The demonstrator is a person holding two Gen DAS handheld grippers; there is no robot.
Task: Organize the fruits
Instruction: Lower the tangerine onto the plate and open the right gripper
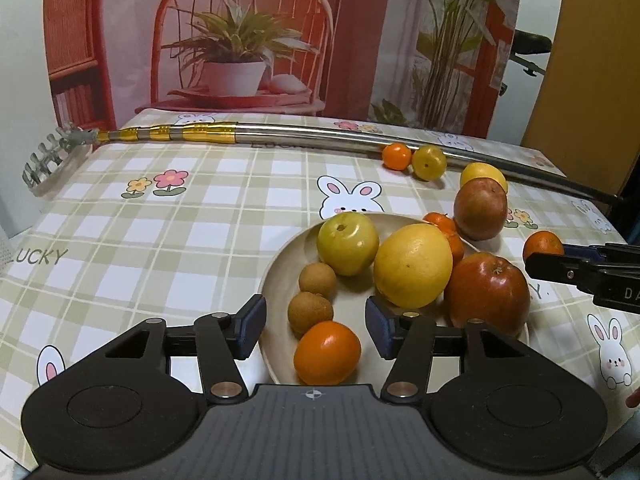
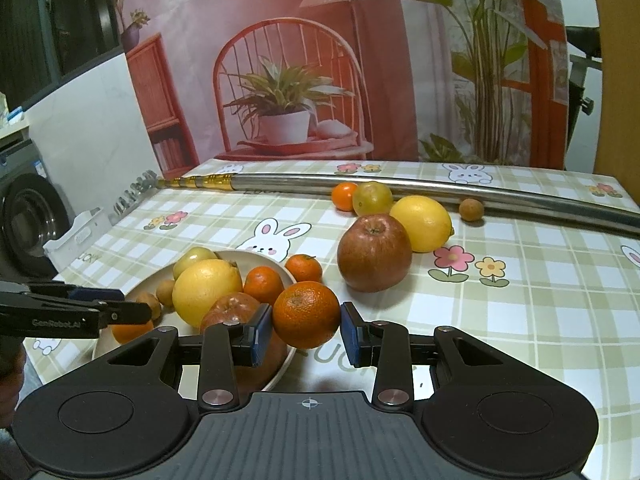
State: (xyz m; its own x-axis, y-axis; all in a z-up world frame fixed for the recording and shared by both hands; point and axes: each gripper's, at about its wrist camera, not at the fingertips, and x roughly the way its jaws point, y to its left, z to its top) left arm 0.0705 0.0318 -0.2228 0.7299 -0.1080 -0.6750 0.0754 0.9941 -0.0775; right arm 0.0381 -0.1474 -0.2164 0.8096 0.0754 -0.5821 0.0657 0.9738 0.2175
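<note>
An orange [image 2: 306, 314] is clamped in the right gripper [image 2: 306, 330] beside the plate [image 1: 280, 276]; the left gripper [image 1: 316, 330] is held apart over a small orange fruit [image 1: 327, 353].

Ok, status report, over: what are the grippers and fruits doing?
Left gripper open over plate. Right gripper shut on orange. Nothing blocking.

A printed backdrop [image 2: 320, 80] of a red chair and potted plant hangs behind the tabletop's [image 2: 540, 300] far edge; a washing machine [image 2: 28, 224] stands beyond its left edge.
</note>
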